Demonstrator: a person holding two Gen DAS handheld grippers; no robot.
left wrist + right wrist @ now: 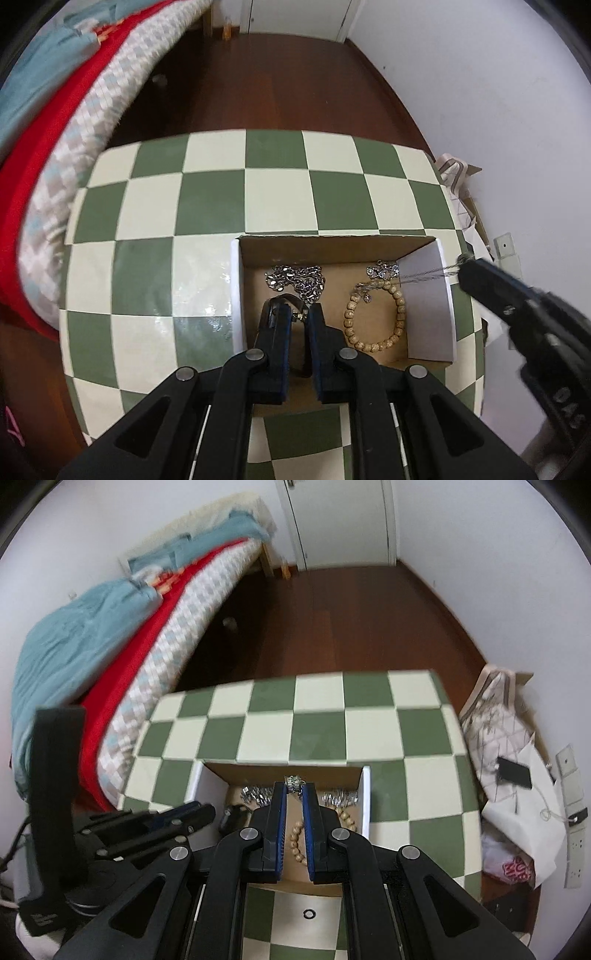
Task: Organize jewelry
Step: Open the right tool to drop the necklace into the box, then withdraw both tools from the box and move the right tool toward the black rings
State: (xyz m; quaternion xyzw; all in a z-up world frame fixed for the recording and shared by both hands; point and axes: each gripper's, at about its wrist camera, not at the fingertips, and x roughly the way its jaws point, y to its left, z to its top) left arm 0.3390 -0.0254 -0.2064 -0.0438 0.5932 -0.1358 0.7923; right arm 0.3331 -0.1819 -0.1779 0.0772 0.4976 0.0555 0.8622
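Observation:
An open cardboard box (332,249) sits on the green and cream checkered table. Inside lie a silver chain (299,280), a wooden bead bracelet (373,314) and a small sparkly silver piece (382,271). My left gripper (297,314) is low inside the box, its fingers narrowly apart around a dark band with a small metal part. My right gripper (294,788) is shut on a silver chain (293,783) and holds it above the box (280,770); in the left wrist view the chain (424,275) stretches blurred from its tip (463,262) down into the box.
A small black ring (308,914) lies on the table in front of the box. A bed (110,657) with red and teal covers stands left of the table. Bags and papers (517,775) lie on the floor to the right, against the wall.

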